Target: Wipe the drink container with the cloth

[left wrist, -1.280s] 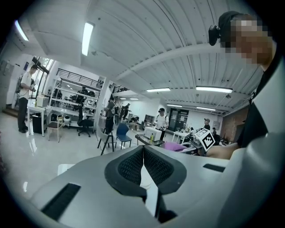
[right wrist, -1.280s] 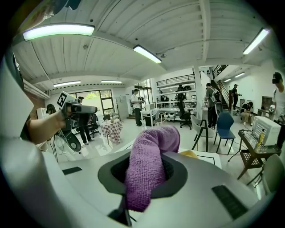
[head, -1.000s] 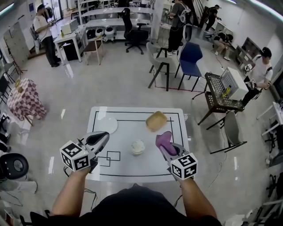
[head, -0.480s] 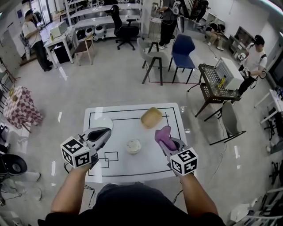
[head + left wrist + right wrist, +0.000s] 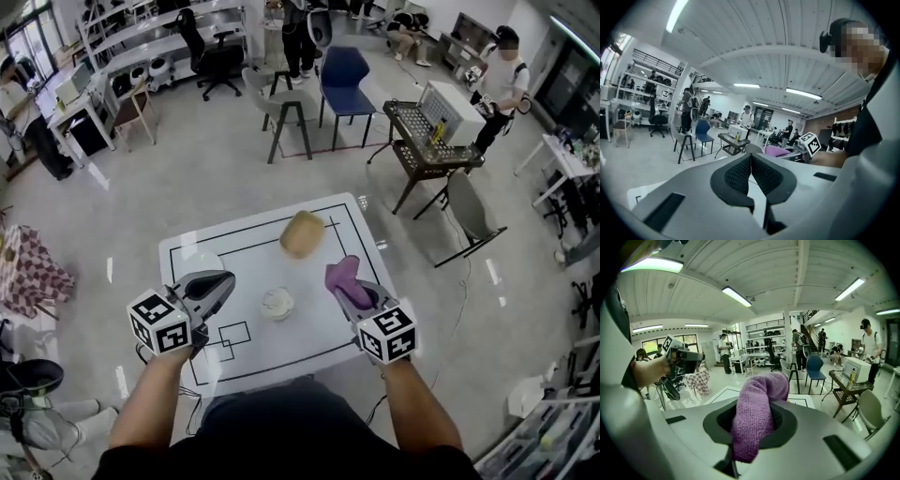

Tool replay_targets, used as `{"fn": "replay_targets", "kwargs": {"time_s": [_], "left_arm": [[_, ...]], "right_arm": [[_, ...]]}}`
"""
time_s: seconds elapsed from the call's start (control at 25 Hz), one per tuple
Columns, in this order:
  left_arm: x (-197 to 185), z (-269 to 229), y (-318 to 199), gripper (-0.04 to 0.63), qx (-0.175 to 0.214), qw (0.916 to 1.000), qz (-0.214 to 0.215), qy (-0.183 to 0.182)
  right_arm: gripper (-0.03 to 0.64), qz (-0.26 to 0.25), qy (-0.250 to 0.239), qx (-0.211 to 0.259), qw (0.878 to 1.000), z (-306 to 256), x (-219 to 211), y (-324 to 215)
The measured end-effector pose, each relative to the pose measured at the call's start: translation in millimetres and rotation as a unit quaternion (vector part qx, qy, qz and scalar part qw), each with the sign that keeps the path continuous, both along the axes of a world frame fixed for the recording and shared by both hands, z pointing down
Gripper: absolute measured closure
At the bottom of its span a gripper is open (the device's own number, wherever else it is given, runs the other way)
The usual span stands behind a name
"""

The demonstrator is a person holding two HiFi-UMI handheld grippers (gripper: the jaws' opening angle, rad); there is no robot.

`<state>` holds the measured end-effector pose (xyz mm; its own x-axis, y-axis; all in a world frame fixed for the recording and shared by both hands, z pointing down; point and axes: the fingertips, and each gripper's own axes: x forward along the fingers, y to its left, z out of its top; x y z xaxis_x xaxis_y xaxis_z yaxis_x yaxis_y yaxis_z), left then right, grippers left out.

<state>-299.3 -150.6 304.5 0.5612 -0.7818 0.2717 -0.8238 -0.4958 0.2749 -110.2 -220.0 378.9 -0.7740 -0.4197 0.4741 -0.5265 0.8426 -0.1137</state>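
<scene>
A purple cloth (image 5: 343,280) (image 5: 757,413) stands up out of my right gripper (image 5: 349,287), which is shut on it above the right side of the white table (image 5: 328,342). A small pale drink container (image 5: 277,304) with a lid sits near the table's middle, between the two grippers. My left gripper (image 5: 208,285) (image 5: 751,157) is held above the table's left part, shut with its dark pads pressed together and nothing between them. Both grippers are raised and point away from the table in their own views.
A tan bowl-like object (image 5: 302,233) lies at the table's far side and a white plate (image 5: 197,265) at the far left. Chairs (image 5: 342,80), a metal cart (image 5: 427,145) with a box, desks and several people stand on the floor beyond.
The head view has swung, so the table and room shifted and tilted in the picture. Both grippers keep the same pose and the cloth stays in the right one.
</scene>
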Motion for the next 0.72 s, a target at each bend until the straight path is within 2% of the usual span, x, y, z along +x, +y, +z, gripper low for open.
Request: {"fn": "replay_targets", "kwargs": {"time_s": [0.16,0.4,0.72], "left_arm": [[-4.9,7.6,-6.7,0.572,-0.005,0.9992,0.037,-0.015],[-10.5,19.4,-13.0,0.572,-0.014,0.9969,0.076,-0.014],[18.3,67.6,-26.2,0.569,-0.043,0.9858,0.148,-0.067]], "right_arm": [[0.537,0.048,-0.005,-0.021,0.999,10.6,5.8,4.5],[0.537,0.082,-0.005,-0.029,0.996,22.2,1.9,23.6],[0.537,0.119,-0.014,-0.044,0.992,46.2,3.5,44.3]]}}
